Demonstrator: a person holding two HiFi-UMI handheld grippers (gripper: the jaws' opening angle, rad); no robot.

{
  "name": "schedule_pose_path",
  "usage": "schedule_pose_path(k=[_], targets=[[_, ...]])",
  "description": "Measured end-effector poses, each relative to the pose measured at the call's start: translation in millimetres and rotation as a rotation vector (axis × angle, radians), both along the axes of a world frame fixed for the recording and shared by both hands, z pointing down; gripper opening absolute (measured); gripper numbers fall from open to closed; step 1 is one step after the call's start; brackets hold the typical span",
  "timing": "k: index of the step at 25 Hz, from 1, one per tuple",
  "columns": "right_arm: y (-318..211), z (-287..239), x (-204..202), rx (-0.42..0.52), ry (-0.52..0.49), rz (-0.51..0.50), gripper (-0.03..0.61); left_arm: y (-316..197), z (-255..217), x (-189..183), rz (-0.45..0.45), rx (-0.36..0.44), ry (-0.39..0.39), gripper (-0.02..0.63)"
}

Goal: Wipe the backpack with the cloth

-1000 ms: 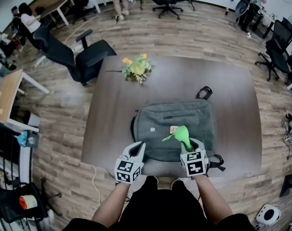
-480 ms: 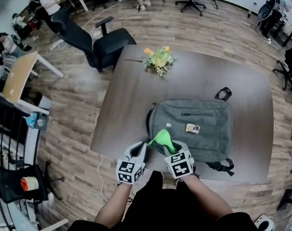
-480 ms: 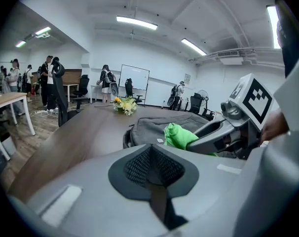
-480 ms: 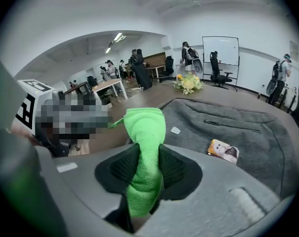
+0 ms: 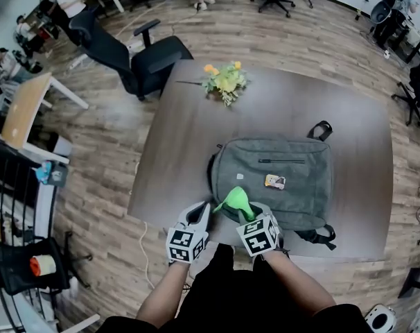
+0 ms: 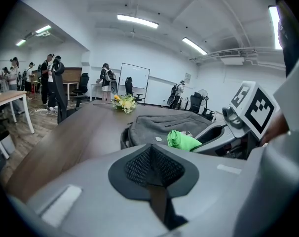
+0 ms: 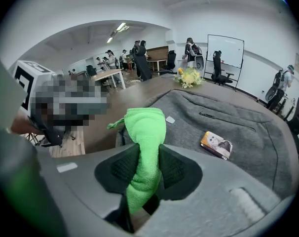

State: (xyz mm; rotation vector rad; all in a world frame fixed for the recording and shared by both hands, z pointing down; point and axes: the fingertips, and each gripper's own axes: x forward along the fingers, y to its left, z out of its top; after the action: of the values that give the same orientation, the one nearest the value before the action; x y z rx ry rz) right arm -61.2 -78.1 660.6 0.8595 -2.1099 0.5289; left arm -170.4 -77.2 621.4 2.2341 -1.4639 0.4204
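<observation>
Wiping looks under way: the right gripper (image 5: 247, 212) clamps the green cloth (image 5: 235, 200) at the near left corner of the grey backpack (image 5: 286, 179), which lies flat on the table (image 5: 186, 134). The left gripper (image 5: 199, 212) rests just beside, jaws together, empty. Next, the cloth probably needs dragging across the fabric.

Pale grey shells on the left gripper (image 5: 200, 214) and right gripper (image 5: 250, 214), black mesh pads (image 6: 139, 164), black-and-white marker cubes (image 5: 181, 245) (person wears black).

The backpack (image 5: 293, 186) lies on the table (image 5: 175, 158), flowers (image 5: 224, 81) behind it to the left, a chair (image 5: 151, 60) beyond
</observation>
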Motion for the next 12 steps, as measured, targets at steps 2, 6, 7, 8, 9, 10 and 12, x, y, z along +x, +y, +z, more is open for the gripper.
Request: schedule_pose_path(k=[2, 6, 7, 8, 9, 10, 12], targets=[[2, 0, 12, 0.01, 0.019, 0.014, 0.118, -5, -3, 12, 0.027, 0.011, 0.004, 0.018], [3, -3, 40, 0.041, 0.039, 0.065, 0.118, -15, -8, 35, 0.088, 0.019, 0.004, 0.018], [4, -4, 47, 0.045, 0.044, 0.082, 0.12, -17, -8, 41, 0.106, 0.019, 0.004, 0.018], [5, -4, 54, 0.05, 0.051, 0.097, 0.12, -18, -8, 47, 0.123, 0.017, 0.004, 0.018], [5, -5, 60, 0.054, 0.058, 0.109, 0.12, -20, -8, 52, 0.139, 0.017, 0.003, 0.018], [5, -6, 67, 0.059, 0.065, 0.118, 0.12, -21, -9, 58, 0.151, 0.019, 0.002, 0.018], [4, -8, 79, 0.072, 0.078, 0.134, 0.12, -23, -10, 68, 0.171, 0.022, 0.0, 0.018]])
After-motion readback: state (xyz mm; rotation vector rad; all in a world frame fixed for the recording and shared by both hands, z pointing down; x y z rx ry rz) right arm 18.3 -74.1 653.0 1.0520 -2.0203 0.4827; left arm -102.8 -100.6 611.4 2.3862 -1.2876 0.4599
